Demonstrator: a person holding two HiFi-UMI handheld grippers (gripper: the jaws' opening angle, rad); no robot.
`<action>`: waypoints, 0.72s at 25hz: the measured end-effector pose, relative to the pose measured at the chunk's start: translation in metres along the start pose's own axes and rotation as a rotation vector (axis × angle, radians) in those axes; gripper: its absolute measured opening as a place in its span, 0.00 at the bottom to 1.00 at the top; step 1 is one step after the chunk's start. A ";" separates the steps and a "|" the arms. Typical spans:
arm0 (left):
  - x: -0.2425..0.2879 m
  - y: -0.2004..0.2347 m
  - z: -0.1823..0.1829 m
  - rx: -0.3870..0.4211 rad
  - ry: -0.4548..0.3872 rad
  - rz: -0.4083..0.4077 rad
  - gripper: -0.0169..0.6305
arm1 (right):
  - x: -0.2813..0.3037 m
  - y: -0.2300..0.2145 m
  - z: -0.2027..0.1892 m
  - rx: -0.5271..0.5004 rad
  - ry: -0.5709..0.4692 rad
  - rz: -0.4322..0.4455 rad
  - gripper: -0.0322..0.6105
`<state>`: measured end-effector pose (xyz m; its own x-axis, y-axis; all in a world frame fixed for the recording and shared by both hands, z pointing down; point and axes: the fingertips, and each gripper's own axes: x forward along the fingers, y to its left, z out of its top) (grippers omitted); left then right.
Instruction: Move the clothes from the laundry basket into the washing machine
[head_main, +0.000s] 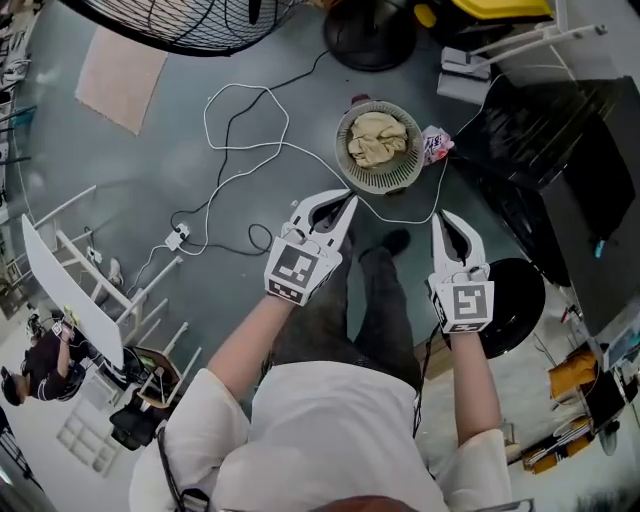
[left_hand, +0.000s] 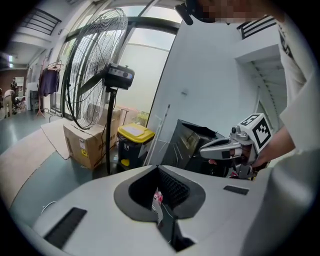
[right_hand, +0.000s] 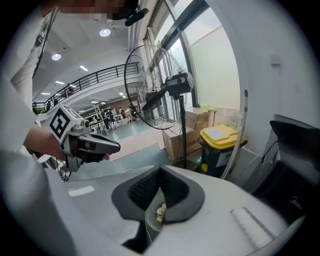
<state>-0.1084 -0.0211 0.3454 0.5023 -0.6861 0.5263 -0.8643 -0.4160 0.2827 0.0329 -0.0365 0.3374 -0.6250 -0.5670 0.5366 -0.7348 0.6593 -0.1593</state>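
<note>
A round mesh laundry basket (head_main: 378, 148) stands on the grey floor with beige clothes (head_main: 377, 138) bunched inside. The dark washing machine (head_main: 570, 170) is to its right, lid raised; it also shows in the left gripper view (left_hand: 192, 142). My left gripper (head_main: 347, 203) hovers just in front of the basket's near rim, jaws together and empty. My right gripper (head_main: 440, 218) hangs to the right of it, shut with nothing in it. Through the slit of the right gripper (right_hand: 150, 220) a bit of basket and clothes shows. The left gripper (left_hand: 162, 212) is pointed down toward the floor.
A white cable (head_main: 240, 130) loops over the floor left of the basket. A pink packet (head_main: 435, 145) lies by its right rim. A big fan (head_main: 190, 20) stands behind, with a yellow-lidded bin (left_hand: 134, 142) and a cardboard box (left_hand: 85, 142). A white rack (head_main: 80, 290) is left.
</note>
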 end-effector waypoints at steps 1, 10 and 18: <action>0.002 0.004 -0.008 0.000 0.006 0.008 0.04 | 0.006 0.001 -0.006 -0.005 0.008 0.008 0.07; 0.035 0.043 -0.090 -0.032 0.029 0.064 0.04 | 0.070 -0.018 -0.067 -0.050 0.050 0.050 0.07; 0.079 0.083 -0.161 -0.037 0.033 0.111 0.04 | 0.146 -0.019 -0.151 -0.134 0.120 0.145 0.07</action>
<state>-0.1447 -0.0142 0.5400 0.4033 -0.7066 0.5815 -0.9150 -0.3162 0.2505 -0.0042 -0.0569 0.5441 -0.6795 -0.4043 0.6122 -0.5933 0.7937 -0.1342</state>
